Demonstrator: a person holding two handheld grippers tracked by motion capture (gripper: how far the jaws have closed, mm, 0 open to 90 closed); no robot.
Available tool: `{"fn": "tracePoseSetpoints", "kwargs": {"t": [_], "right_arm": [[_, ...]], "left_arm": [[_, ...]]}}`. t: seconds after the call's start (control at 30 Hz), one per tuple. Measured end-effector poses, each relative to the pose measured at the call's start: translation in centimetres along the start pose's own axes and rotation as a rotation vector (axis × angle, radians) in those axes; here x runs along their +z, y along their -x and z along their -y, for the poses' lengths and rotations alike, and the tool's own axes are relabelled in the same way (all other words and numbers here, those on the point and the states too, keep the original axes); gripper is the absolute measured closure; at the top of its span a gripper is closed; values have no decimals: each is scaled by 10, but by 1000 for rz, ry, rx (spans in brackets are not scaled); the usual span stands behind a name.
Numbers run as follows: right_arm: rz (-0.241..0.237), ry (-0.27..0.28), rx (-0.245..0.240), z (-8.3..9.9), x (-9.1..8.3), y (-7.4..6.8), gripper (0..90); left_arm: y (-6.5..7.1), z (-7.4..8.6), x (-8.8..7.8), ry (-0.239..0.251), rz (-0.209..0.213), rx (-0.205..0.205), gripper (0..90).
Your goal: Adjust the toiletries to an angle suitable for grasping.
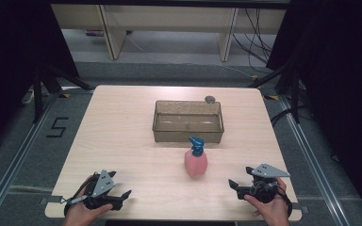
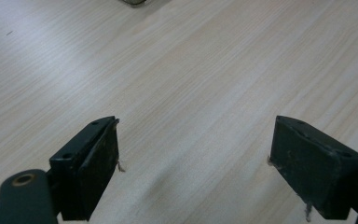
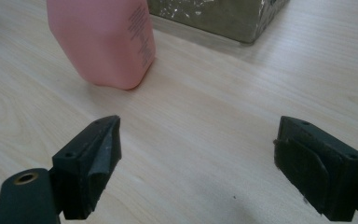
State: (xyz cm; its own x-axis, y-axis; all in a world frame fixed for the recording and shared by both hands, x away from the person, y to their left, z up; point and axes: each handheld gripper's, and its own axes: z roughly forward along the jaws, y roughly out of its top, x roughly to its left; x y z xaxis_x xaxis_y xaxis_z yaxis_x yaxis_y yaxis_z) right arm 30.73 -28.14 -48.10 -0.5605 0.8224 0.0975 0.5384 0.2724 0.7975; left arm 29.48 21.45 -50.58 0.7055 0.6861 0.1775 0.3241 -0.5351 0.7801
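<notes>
Bottle [image 1: 195, 160] stands untouched mid-table before the bin [image 1: 188, 121]; both grippers, left [image 1: 120, 197] and right [image 1: 235, 187], wait at the near edge, fingers apart, nothing grasped yet.

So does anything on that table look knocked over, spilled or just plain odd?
Nothing stands out. The pink spray bottle stands upright in front of the clear bin, the table looks dry, and a small round grey thing sits behind the bin.

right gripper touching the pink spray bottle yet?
Apart. In the right gripper view, bare wooden table lies between the open right gripper and the pink plastic spray bottle with blue trigger.
</notes>
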Motion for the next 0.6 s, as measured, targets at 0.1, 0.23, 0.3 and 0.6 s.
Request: {"fn": "tracePoseSetpoints", "kwargs": {"t": [0.1, 0.23, 0.3, 0.6], "right_arm": [[-6, 14, 4, 0, 0, -1, 159], [-6, 55, -38, -2, 0, 1, 165], [-8, 67, -46, -3, 0, 0, 171], [-35, 102, -34, -9, 3, -5, 177]], "left_arm": [[0, 0, 0, -4, 7, -1, 150], [0, 1, 1, 0, -5, -8, 150], [0, 0, 1, -2, -8, -5, 150], [1, 0, 1, 0, -4, -12, 150]]}}
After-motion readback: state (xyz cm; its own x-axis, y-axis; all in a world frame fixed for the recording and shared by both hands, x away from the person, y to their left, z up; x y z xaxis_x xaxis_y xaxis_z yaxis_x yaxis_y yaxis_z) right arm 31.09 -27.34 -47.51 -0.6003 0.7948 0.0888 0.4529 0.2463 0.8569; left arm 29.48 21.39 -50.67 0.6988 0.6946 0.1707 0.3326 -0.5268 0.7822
